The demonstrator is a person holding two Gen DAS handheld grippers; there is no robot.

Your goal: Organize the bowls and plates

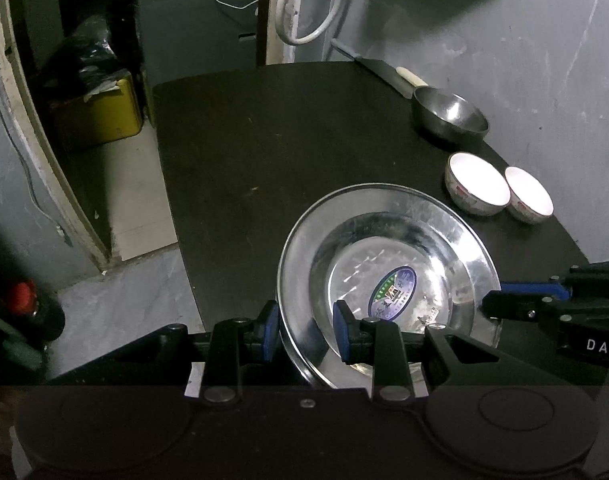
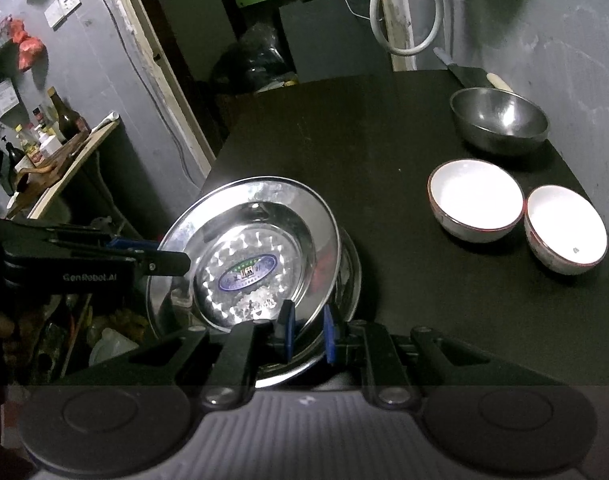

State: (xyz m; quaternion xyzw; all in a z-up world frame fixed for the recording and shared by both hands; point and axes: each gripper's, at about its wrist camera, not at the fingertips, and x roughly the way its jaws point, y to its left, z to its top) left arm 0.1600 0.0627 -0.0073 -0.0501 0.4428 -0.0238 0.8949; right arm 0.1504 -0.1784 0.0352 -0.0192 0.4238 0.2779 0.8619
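Both grippers, L (image 1: 306,330) & R (image 2: 307,334), were clamped on opposite rims of my steel plate (image 1: 388,280), tilted over the table's (image 1: 264,152) near edge w/ another plate (image 2: 350,276) under it. Two white bowls (image 2: 475,205) & a steel bowl (image 2: 499,122) sat far right.

Cramped home kitchen: bottles (image 2: 50,128) on side shelf (image 2: 64,168), bowls (image 2: 475,200), knife (image 2: 470,72) on dark table (image 2: 384,140).
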